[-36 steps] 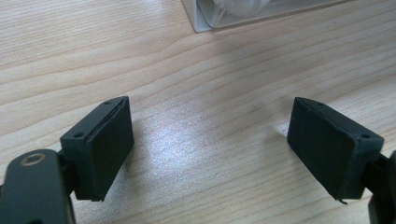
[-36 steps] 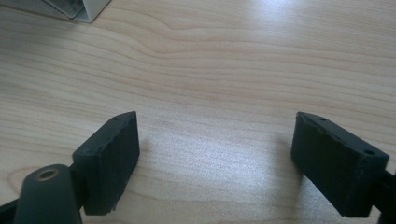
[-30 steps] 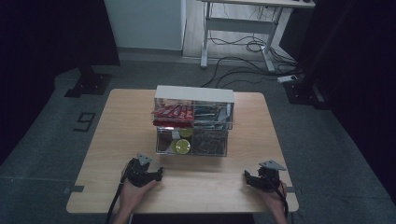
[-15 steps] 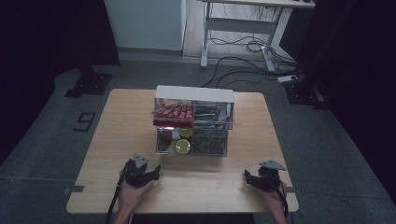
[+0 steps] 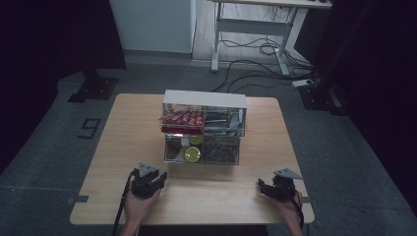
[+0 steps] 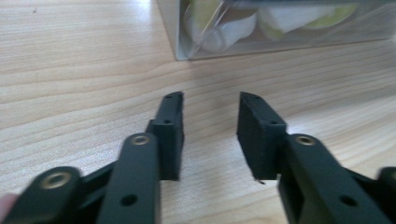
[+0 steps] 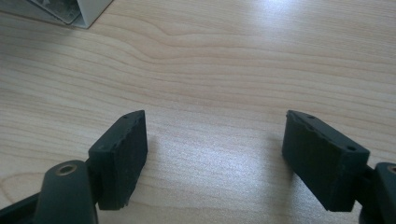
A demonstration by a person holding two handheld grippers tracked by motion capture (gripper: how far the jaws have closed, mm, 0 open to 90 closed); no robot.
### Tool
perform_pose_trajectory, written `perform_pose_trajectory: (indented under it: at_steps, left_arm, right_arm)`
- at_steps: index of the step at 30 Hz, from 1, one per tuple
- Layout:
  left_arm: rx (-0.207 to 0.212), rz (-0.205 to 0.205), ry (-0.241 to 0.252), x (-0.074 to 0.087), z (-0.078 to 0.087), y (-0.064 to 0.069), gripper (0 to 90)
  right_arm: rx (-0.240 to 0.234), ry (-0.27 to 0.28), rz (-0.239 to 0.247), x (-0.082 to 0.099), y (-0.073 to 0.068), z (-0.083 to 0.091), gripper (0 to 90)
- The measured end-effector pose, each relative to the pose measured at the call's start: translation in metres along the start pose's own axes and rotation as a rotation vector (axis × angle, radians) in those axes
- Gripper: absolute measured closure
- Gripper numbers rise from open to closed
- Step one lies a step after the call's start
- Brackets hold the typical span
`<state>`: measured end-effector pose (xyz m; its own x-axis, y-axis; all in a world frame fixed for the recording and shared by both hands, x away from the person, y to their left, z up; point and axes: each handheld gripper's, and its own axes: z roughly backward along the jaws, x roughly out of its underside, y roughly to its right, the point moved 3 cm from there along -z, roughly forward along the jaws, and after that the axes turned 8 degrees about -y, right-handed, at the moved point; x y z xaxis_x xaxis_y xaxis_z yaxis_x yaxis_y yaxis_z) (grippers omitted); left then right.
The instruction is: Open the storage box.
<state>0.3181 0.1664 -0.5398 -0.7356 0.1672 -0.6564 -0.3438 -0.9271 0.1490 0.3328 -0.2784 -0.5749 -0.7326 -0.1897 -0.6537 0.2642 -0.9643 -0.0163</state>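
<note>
While both grippers rested near the front edge of the wooden table, a clear plastic organiser box with a white back stood at the middle of it, well ahead of them and between their lines. Its upper left compartment held red packets, the upper right one dark, flat items too small to tell, and the lower left one round yellow-green pieces. Beyond the table lay grey floor, a loose tangle of cables and the legs of a white desk. Nothing stood between either gripper and the box.

The left gripper lay low over the tabletop, pointed at the box's near left corner, held by the left hand. Its jaws had just been closing and stood partly apart with only bare wood between them. The right gripper, held by the right hand near the table's right front corner, also pointed forward along the wood, its jaws spread wide with nothing between them; the box's corner showed far off at its upper left.
</note>
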Motion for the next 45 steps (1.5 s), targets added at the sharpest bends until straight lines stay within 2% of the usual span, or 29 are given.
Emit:
perform_pose_trajectory:
  at_steps: [2,5,11,23,30,39,45]
  left_arm:
    - [0.009,0.004,0.025,-0.003,0.011,-0.002,73.6]
    - [0.019,0.006,0.043,-0.004,0.017,-0.002,82.3]
    - [0.052,-0.005,0.088,-0.01,0.031,0.001,90.0]
    - [0.083,-0.039,0.095,-0.021,0.044,0.014,90.0]
    - [0.108,-0.078,0.11,-0.04,0.054,0.026,90.0]
    - [0.143,-0.084,0.129,-0.056,0.062,0.036,90.0]
    - [0.158,-0.114,0.135,-0.071,0.065,0.046,90.0]
  right_arm:
    - [0.001,0.0,0.0,0.0,0.0,0.0,23.0]
    - [0.002,0.0,-0.001,0.0,0.0,0.0,23.3]
    - [0.005,0.002,-0.005,0.0,0.0,0.0,24.5]
    - [0.012,0.003,-0.013,0.001,0.0,0.001,25.2]
    - [0.013,0.003,-0.016,0.001,0.0,0.001,25.4]
    - [0.014,0.004,-0.017,0.001,0.0,0.001,25.8]
    - [0.017,0.005,-0.019,0.001,0.0,0.001,26.6]
